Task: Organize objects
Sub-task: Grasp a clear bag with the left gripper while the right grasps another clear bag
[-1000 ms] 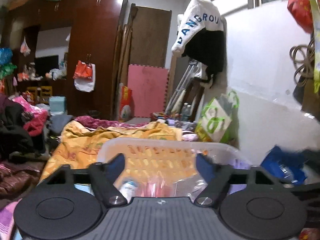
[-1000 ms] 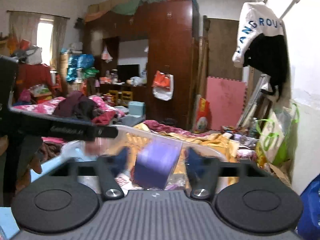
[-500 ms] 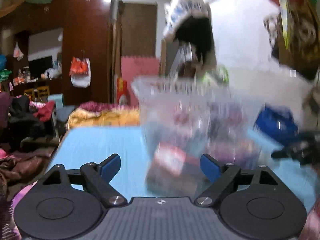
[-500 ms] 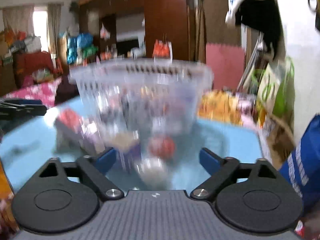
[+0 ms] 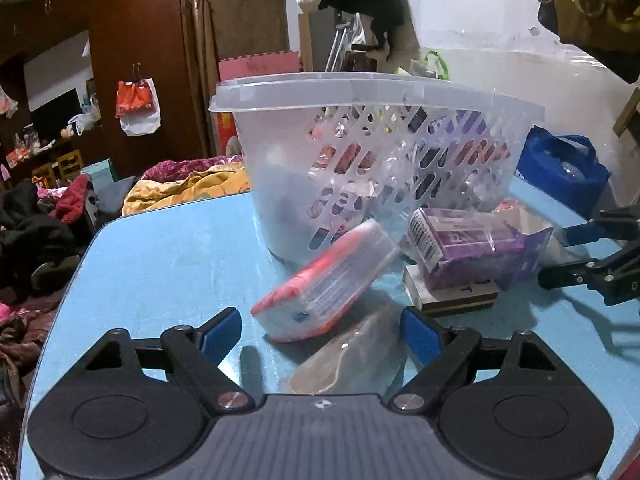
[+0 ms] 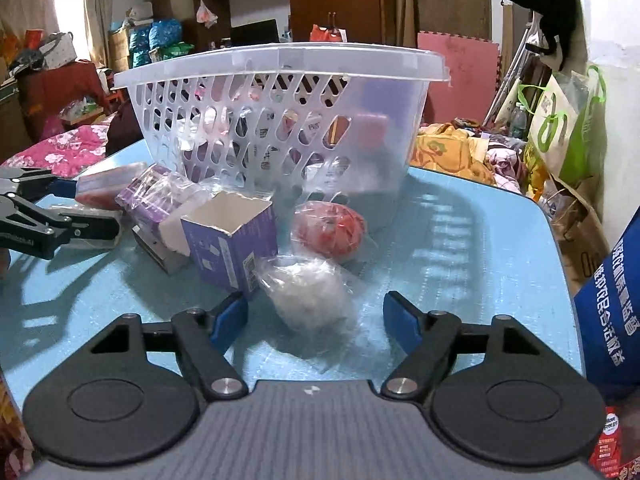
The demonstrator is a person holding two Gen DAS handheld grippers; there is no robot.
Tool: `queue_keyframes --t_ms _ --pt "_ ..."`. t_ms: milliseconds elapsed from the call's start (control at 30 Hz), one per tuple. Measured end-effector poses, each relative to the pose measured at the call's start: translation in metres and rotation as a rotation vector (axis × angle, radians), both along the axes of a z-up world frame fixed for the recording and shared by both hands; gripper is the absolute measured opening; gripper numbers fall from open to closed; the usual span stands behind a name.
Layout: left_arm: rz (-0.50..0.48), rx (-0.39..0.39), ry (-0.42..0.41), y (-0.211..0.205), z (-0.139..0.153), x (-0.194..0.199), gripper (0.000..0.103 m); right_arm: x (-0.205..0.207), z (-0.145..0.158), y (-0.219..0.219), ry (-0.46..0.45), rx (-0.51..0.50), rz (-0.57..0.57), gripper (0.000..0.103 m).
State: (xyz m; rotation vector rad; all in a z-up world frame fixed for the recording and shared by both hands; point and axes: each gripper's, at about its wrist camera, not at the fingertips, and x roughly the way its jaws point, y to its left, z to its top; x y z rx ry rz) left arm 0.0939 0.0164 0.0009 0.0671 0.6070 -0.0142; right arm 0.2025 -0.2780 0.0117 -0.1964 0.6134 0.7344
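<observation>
Both grippers, left point(image 5: 321, 332) and right point(image 6: 315, 317), sat wide open, holding nothing; basket point(image 6: 280, 64) contents looked too murky to name.

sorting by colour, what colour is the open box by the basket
Purple, with a plain white inside; the open box shows best in the right wrist view.

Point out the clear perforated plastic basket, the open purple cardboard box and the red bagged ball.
Clear perforated plastic basket point(image 6: 280, 58): right wrist view, front rim.
Open purple cardboard box point(image 6: 236, 252): right wrist view, front face.
Red bagged ball point(image 6: 328, 229): right wrist view, centre.
</observation>
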Motion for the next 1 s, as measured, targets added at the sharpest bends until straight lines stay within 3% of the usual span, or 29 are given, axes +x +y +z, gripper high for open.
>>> queue_keyframes --t_ms 100,200,367,433,500,567,733,1000 --pt "-0.006 0.003 -0.007 0.001 0.0 -0.011 0.085 0.0 0.001 0.0 -0.007 0.004 -0.004 0.07" --pt "-0.006 -0.01 -0.033 0.003 0.003 -0.026 0.085 0.001 0.003 0.002 -0.007 0.0 -0.002 0.07" --pt "-0.037 -0.01 0.004 0.003 -0.007 -0.036 0.084 0.001 0.003 0.008 -0.004 -0.009 -0.001 0.07" --pt "-0.007 -0.029 -0.017 0.006 -0.007 -0.039 0.07 -0.001 0.002 0.008 -0.009 -0.008 0.001 0.068" --pt "0.012 -0.039 -0.033 0.006 -0.008 -0.04 0.054 -0.004 0.001 0.007 -0.016 -0.002 0.006 0.061" --pt "0.014 -0.018 -0.046 0.003 -0.008 -0.043 0.052 -0.008 0.001 0.006 -0.031 -0.001 0.003 0.054" --pt "-0.017 -0.071 -0.087 0.005 -0.009 -0.058 0.047 -0.021 0.003 0.007 -0.103 -0.004 -0.011 0.052" --pt "-0.051 -0.104 -0.195 -0.001 -0.001 -0.078 0.042 -0.038 0.009 -0.013 -0.218 0.131 -0.055 0.052"
